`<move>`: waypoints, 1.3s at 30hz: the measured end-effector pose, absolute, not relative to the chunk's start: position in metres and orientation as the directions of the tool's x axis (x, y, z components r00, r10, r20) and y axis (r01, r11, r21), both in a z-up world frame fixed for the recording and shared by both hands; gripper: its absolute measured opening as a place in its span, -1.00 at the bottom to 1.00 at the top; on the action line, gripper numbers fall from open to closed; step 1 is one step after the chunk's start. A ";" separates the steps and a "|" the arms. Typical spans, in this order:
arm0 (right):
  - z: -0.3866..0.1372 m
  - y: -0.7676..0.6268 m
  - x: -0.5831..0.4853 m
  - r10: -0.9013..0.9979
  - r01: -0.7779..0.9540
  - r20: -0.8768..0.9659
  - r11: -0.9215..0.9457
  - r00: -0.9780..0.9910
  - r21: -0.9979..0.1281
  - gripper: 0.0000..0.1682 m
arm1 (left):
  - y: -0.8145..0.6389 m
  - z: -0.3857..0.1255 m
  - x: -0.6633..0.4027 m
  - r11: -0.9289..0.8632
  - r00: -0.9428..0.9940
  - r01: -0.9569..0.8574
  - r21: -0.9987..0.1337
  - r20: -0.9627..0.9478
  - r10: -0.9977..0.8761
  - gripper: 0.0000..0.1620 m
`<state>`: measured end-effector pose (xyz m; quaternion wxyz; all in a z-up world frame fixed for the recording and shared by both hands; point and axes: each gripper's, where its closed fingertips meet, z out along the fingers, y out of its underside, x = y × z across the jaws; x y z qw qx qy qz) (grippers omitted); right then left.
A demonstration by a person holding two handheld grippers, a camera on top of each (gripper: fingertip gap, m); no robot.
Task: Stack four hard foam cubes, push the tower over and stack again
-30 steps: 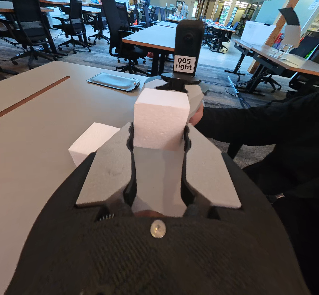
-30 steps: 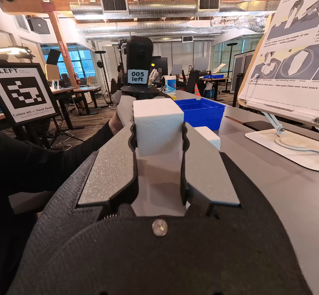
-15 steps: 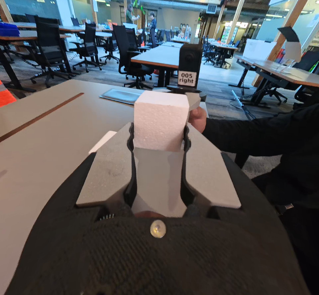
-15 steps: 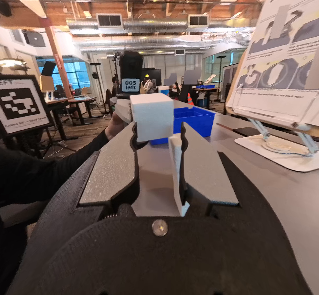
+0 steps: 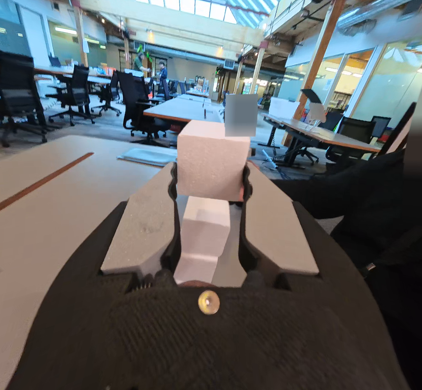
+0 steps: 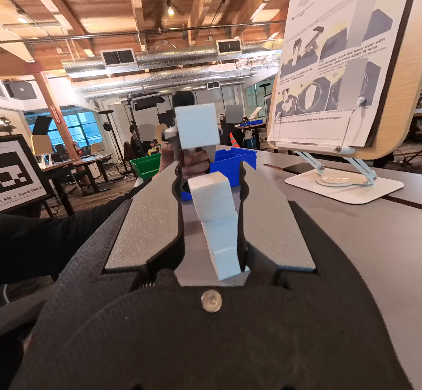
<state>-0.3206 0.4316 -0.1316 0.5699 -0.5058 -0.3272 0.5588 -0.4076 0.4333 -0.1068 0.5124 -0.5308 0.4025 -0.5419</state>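
My left gripper [image 5: 210, 169] is shut on a white foam cube [image 5: 211, 162] and holds it in the air above a tower of white foam cubes [image 5: 205, 226] on the grey table [image 5: 57, 196]. The tower shows below and between its fingers. In the right wrist view the same tower [image 6: 210, 205] stands in the gap of my right gripper [image 6: 209, 169], which is open and empty, its fingers apart from the tower's sides. Beyond it the left gripper [image 6: 196, 137] faces me, with its cube [image 6: 195, 123] higher than the tower's top.
A blue bin [image 6: 230, 162] and a green bin [image 6: 146, 169] stand behind the tower. An instruction sheet on a stand [image 6: 338, 59] is at the right, a framed sign [image 6: 16, 173] at the left. A grey pouch [image 5: 146, 156] lies on the table's far side. About 10 cm separates my left fingertips from my right.
The left gripper has lifted its cube out from between the right gripper's fingers and raised it over the tower. Both views have risen and tilted, so the tower now shows between the fingers.
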 end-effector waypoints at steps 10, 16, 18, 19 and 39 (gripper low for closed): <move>-0.148 0.427 -0.336 0.974 -0.220 -0.160 -0.123 0.161 -0.968 -0.45 | 0.444 -0.133 -0.402 -0.143 0.156 0.050 -0.988 0.149 -0.976 -0.31; -0.146 0.427 -0.335 0.974 -0.229 -0.166 -0.128 0.155 -0.965 -0.45 | 0.436 -0.131 -0.393 -0.102 0.145 0.035 -0.994 0.106 -0.984 -0.31; -0.147 0.427 -0.336 0.974 -0.227 -0.169 -0.132 0.153 -0.965 -0.45 | 0.435 -0.132 -0.392 -0.097 0.150 0.026 -0.995 0.100 -0.984 -0.31; -0.147 0.427 -0.336 0.974 -0.225 -0.168 -0.131 0.153 -0.966 -0.45 | 0.435 -0.132 -0.391 -0.096 0.152 0.021 -0.995 0.098 -0.983 -0.31; -0.145 0.426 -0.334 0.974 -0.231 -0.168 -0.129 0.154 -0.964 -0.45 | 0.433 -0.141 -0.390 -0.085 0.172 0.026 -0.996 0.089 -0.981 -0.30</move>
